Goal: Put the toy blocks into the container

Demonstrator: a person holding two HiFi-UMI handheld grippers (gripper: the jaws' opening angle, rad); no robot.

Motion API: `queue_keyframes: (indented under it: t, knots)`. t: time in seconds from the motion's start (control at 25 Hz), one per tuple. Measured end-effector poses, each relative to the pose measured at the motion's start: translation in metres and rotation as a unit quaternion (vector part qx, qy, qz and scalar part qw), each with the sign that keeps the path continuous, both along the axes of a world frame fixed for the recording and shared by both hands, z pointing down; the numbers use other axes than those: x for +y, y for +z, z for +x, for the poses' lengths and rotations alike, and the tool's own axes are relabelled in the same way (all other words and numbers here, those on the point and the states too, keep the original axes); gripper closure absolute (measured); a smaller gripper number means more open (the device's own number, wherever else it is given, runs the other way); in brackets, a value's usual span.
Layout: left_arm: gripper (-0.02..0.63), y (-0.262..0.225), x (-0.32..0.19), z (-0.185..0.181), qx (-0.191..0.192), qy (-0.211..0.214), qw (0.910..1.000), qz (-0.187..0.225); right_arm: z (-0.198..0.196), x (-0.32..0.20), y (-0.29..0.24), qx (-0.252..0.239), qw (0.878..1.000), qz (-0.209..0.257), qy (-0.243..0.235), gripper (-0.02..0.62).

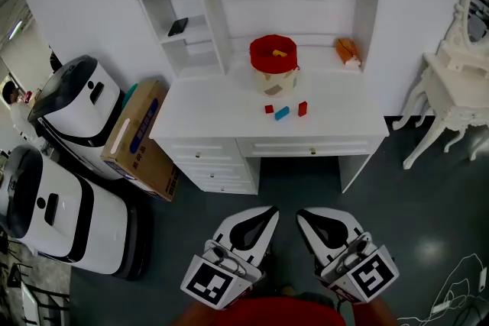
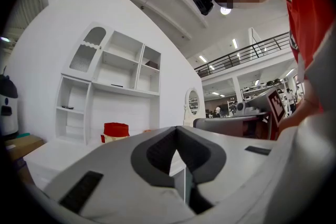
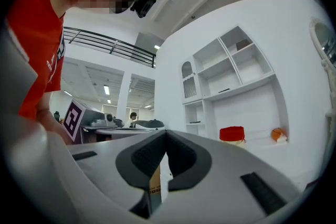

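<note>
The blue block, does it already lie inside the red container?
No, the blue block lies on the desk in front of the red container.

No text can be read; blue print on the cardboard box (image 1: 142, 143) is too small

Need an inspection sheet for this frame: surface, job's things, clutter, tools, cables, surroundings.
Surface: white desk, no spill seen.
Job's things: red container at the desk's back, with a yellow block inside. Red block, blue block and second red block lie loose in front of it.
Clutter: orange thing at the back right; dark flat item on a shelf.
Tools: left tool and right tool both shut, empty, over the floor short of the desk.
Cables: thin cable on the floor, lower right.
Surroundings: cardboard box beside the desk's left end; white machines further left; white vanity to the right.
</note>
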State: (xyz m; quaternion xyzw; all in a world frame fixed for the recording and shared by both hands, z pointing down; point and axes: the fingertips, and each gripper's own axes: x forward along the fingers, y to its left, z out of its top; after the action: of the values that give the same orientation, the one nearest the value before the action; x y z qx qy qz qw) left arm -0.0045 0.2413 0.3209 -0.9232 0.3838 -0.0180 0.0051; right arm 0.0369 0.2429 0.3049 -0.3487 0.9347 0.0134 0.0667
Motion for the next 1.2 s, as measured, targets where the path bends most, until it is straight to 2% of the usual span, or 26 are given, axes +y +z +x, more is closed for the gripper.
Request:
queue_keyframes:
  t: [0.44,0.8,1.04,1.2]
  knots:
    - [0.592,-0.003,-0.121,-0.027,0.002,0.019,0.9998,0.009,-0.021,-0.118,0.003,0.018,0.999,-0.019,0.036,0.584]
    - [0.592,0.007,-0.220,-0.053,0.002,0.038,0.9993,-0.006,-0.042,-0.215,0.012,0.026,0.996,-0.035,0.080,0.584]
    - [0.592,0.019,-0.258,-0.055,0.008,0.042,0.9988,-0.025,-0.038,-0.251,0.024,0.042,0.993,-0.050,0.096,0.584]
    - [0.592,0.028,-0.275,-0.047,0.008,0.049,0.9985,-0.022,-0.027,-0.273,0.035,0.049,0.992,-0.054,0.105,0.584]
